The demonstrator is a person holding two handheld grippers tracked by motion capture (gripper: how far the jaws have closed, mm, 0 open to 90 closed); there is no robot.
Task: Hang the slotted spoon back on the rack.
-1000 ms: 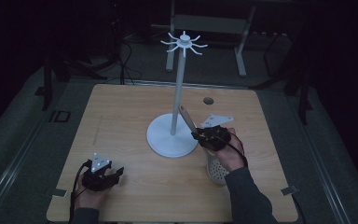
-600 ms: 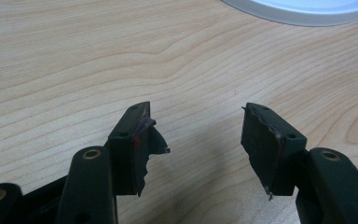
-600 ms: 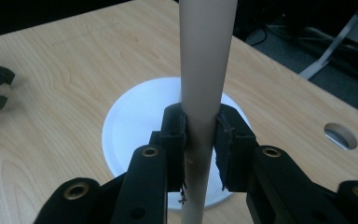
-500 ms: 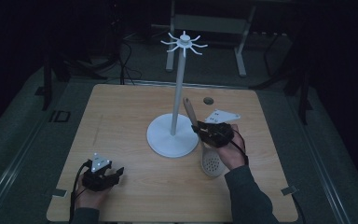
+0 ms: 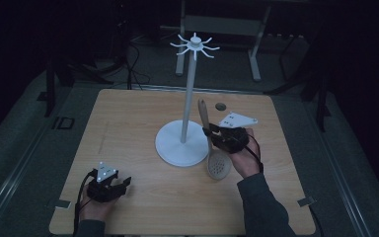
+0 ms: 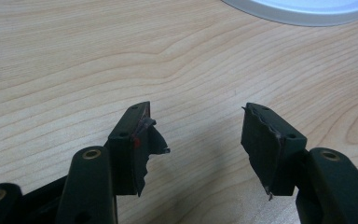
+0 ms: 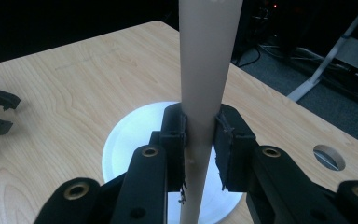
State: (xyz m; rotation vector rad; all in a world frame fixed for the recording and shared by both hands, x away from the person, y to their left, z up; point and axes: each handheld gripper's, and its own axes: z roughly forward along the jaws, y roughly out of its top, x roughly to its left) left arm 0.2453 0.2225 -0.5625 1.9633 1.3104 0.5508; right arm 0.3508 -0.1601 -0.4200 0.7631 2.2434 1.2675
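Observation:
A wooden slotted spoon (image 5: 218,164) stands nearly upright just right of the white stand's round base (image 5: 182,143). Its head is low over the table and its handle (image 5: 203,113) points up. My right gripper (image 5: 212,133) is shut on the handle; in the right gripper view the pale handle (image 7: 207,56) rises between the jaws of the right gripper (image 7: 200,126). The stand's pole (image 5: 190,94) carries a ring of hooks (image 5: 195,45) at its top. My left gripper (image 5: 123,183) rests at the table's near left corner. In its own view the left gripper (image 6: 196,126) is open over bare wood.
The wooden table (image 5: 128,123) has a small round hole (image 5: 220,106) near its far edge. Dark floor, cables and metal frame legs (image 5: 254,54) lie beyond. The stand's base (image 6: 303,7) shows ahead of the left gripper.
My right gripper has carried the spoon a little left and away from me, closer to the stand's base. The left gripper has not moved.

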